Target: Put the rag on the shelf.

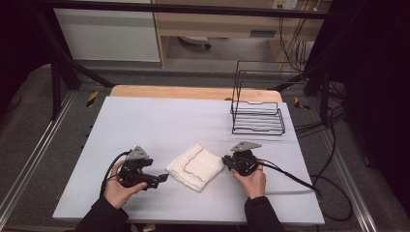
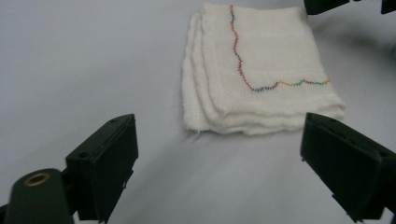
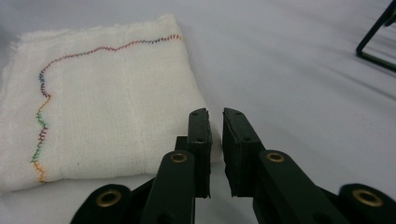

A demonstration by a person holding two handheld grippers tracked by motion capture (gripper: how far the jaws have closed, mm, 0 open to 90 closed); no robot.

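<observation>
Grey bench (image 1: 145,121): folded cloth (image 1: 195,166) between left gripper (image 1: 162,179), fingers wide apart, and right gripper (image 1: 225,161), fingers nearly together, empty. Risk: pinching only the top layer unfolds it.

folded cloth (image 3: 98,105): left + bottom-left corner cut off by frame edge in right gripper view; its near right corner sits behind right gripper (image 3: 215,116), so whether the pads touch it can't be told. in left gripper view the cloth's top edge runs out of frame, and the other gripper up top-right is cut to 2 dark bits. wire rack (image 3: 376,42): just a corner in frame. high view: person's sleeves cut at bottom, stitching colours too small to tell.
</observation>
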